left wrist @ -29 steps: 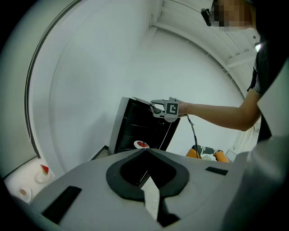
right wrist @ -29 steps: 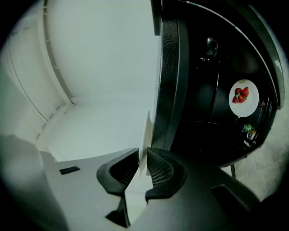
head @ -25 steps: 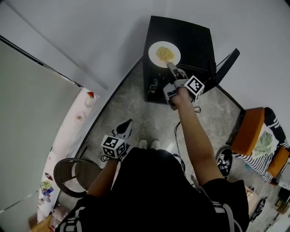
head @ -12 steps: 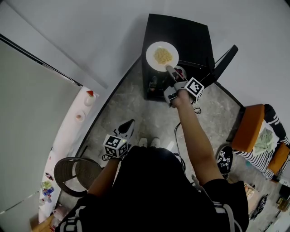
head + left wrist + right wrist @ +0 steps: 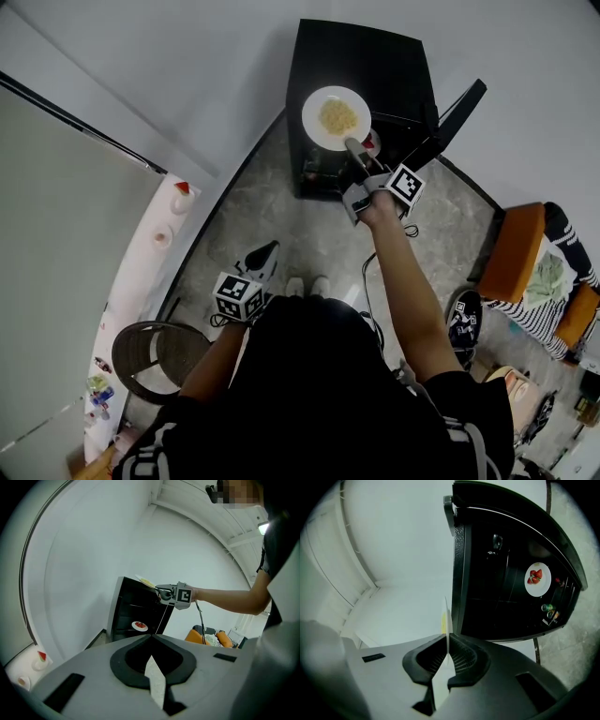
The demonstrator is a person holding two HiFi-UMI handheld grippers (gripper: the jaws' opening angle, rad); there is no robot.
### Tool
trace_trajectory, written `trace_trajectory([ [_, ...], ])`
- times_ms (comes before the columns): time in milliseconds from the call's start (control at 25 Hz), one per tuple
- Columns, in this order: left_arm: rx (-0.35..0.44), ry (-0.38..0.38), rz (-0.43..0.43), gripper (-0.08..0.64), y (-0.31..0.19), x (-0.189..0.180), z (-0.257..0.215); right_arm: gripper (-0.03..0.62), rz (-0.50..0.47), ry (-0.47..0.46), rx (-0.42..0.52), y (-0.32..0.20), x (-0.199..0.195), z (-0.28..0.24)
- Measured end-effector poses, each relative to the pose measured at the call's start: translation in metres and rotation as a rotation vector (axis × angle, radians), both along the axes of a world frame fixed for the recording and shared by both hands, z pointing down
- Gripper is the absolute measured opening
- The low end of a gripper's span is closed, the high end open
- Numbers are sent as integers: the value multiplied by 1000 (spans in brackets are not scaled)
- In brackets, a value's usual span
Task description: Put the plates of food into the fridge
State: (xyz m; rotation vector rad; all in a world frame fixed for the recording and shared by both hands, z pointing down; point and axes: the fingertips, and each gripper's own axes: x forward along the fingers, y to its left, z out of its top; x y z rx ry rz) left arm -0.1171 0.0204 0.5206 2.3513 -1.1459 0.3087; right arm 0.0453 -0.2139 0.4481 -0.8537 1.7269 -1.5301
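Note:
A white plate of yellow food is over the front edge of the black fridge's top. My right gripper is shut on its near rim. In the right gripper view the plate stands edge-on between the pads. The fridge door hangs open. Inside, a second white plate with red food rests on a shelf. My left gripper hangs low near my body, shut and empty, pointing toward the fridge.
Cans stand in the lower part of the fridge. An orange chair and a person in striped clothing are at the right. A round dark stool and a white ledge with small items are at the left.
My right jaws have closed on the plate's rim, and the plate has shifted a little toward the fridge's front edge. The left gripper has barely moved.

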Motion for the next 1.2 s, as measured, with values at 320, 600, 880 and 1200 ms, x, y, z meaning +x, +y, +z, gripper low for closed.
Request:
trace_trajectory([
  [320, 5, 10, 23, 21, 12, 10, -1, 34, 4, 12, -19, 34, 14, 12],
  [600, -1, 8, 34, 20, 24, 14, -1, 34, 1, 27, -41, 60, 26, 32],
  [880, -24, -10, 39, 21, 33, 14, 9, 34, 6, 29, -93, 76, 32, 66],
  [1200, -37, -10, 43, 21, 32, 17, 24, 34, -6, 56, -157, 80, 33, 125],
])
